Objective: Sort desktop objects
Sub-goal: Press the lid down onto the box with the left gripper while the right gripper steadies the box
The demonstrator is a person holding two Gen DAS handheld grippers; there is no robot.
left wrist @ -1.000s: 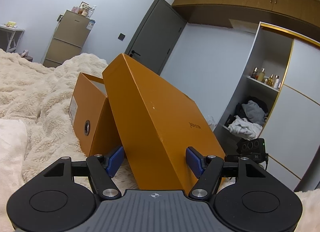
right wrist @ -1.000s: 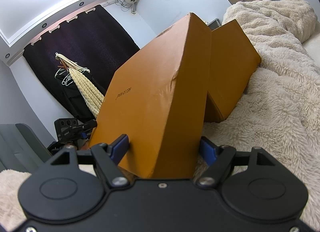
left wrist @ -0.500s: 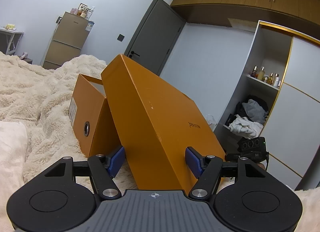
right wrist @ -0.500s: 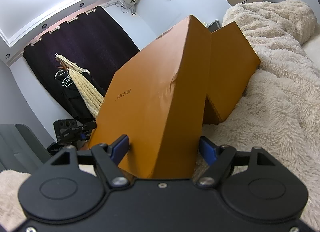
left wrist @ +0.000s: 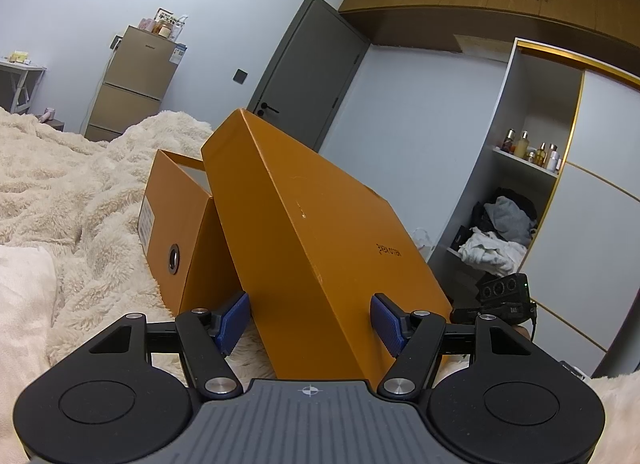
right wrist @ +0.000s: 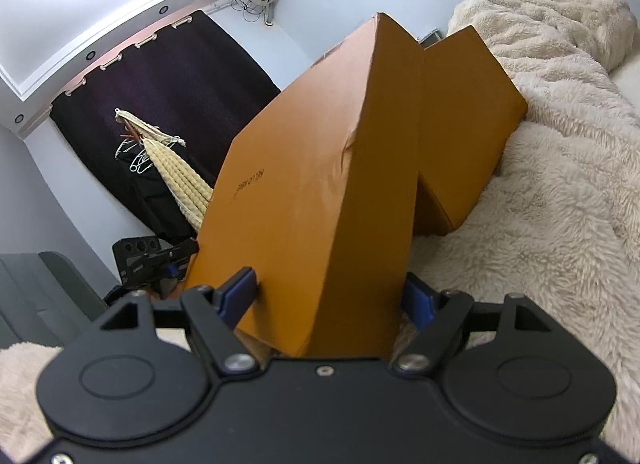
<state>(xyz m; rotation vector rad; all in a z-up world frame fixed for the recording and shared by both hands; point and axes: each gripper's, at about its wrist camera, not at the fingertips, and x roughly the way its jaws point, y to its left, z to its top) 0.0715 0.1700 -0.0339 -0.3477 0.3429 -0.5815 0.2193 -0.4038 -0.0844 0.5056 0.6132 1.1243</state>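
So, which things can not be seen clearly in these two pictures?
- Inside of the open orange box: left wrist view, hidden by the leaning lid.
- Lid's near end: both views, cut off behind each tool's body.
- Print on the lid: right wrist view, too small to read.
- Bottles on the shelf: too small.

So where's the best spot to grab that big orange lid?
Probably at its two short ends, one tool on each, coming in from opposite sides. The orange lid is long and leans tilted against the open box, so a one-ended hold would likely let it swing.
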